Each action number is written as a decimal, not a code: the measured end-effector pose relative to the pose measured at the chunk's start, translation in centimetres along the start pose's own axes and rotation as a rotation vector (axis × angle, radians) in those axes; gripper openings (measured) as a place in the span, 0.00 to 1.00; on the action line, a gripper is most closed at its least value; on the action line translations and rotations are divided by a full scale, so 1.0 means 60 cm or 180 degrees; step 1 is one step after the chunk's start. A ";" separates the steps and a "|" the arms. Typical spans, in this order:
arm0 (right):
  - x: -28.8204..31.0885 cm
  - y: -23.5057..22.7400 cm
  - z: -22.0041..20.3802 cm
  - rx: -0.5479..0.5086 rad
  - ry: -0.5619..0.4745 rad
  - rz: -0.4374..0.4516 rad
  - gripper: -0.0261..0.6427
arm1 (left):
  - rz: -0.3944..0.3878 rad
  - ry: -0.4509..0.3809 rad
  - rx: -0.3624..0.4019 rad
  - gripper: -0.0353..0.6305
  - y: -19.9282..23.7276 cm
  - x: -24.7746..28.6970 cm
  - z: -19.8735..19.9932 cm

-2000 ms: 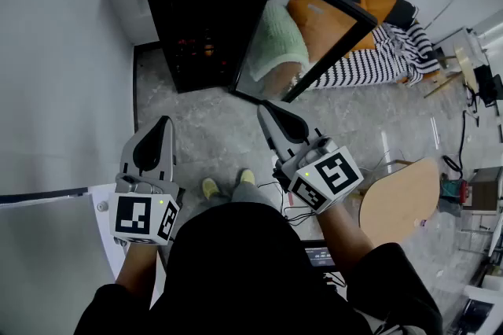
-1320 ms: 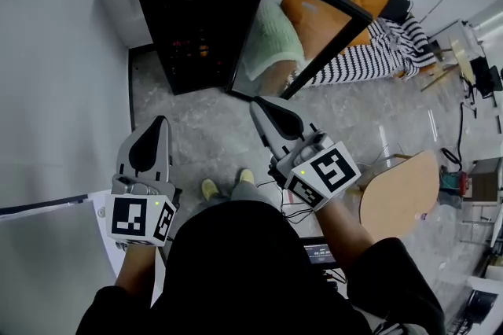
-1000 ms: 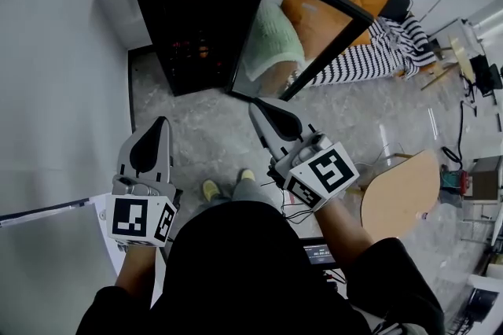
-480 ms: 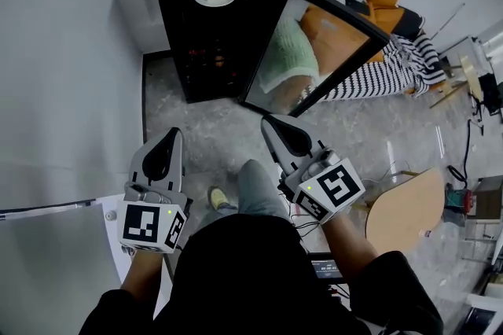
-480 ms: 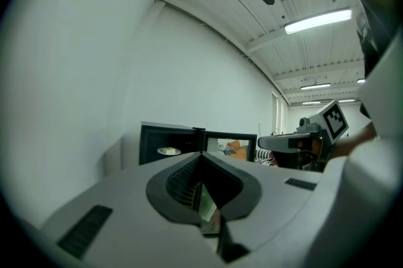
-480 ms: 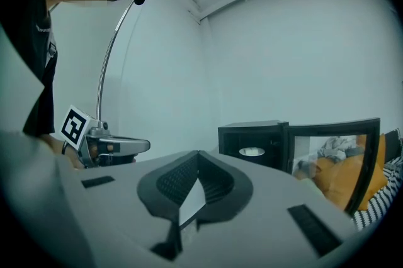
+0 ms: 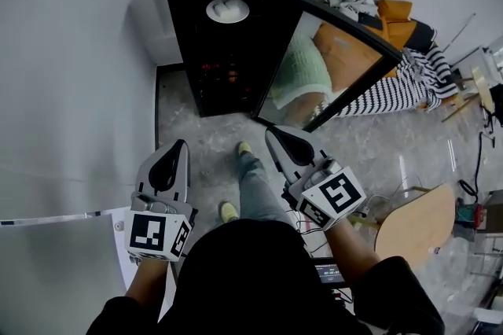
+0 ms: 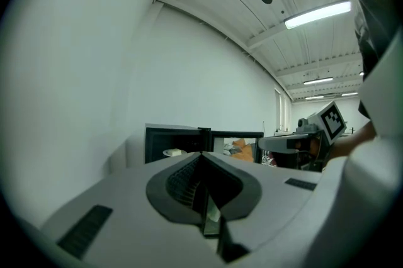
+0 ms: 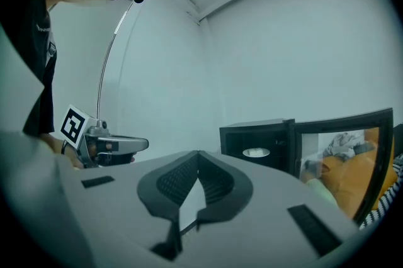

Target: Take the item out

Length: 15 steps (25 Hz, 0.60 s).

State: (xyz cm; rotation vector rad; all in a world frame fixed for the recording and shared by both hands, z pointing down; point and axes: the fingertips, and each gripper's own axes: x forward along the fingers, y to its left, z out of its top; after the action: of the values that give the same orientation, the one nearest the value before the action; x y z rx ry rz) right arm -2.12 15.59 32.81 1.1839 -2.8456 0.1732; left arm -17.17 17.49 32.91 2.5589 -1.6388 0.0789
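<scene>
A black cabinet (image 7: 224,19) stands on the floor against the wall, its glass door (image 7: 339,62) swung open to the right. Inside, on an upper shelf, a white plate (image 7: 228,9) carries a pale item. The plate (image 8: 174,152) also shows in the left gripper view, and the plate (image 9: 255,152) in the right gripper view. My left gripper (image 7: 176,148) is shut and empty, well short of the cabinet. My right gripper (image 7: 274,134) is shut and empty too, near the door's lower edge. Both point towards the cabinet (image 9: 255,138).
Orange cushions and striped cloth (image 7: 393,50) lie behind the open door. A round wooden board (image 7: 416,215) and cables lie on the floor at the right. The white wall (image 7: 71,90) runs along the left. The person's leg and shoe (image 7: 245,149) reach forward between the grippers.
The person has stepped forward, one foot now ahead, and the cabinet has come nearer and shifted right in view. Both grippers moved along with the body and stayed shut.
</scene>
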 end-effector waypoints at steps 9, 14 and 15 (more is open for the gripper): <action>0.063 -0.062 -0.003 0.0112 0.0056 0.0063 0.05 | -0.0005 0.0048 0.0063 0.06 0.029 0.080 0.013; 0.108 -0.111 -0.010 0.0148 0.0097 0.0052 0.05 | 0.0001 0.0114 0.0043 0.06 0.055 0.138 0.010; 0.117 -0.122 -0.009 0.0161 0.0106 0.0046 0.05 | -0.0010 0.0129 0.0033 0.06 0.059 0.151 0.012</action>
State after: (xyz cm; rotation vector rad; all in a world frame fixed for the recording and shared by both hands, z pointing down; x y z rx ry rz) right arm -1.89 5.61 34.60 1.1581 -2.8378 0.2644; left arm -16.62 7.77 33.28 2.5498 -1.6246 0.1383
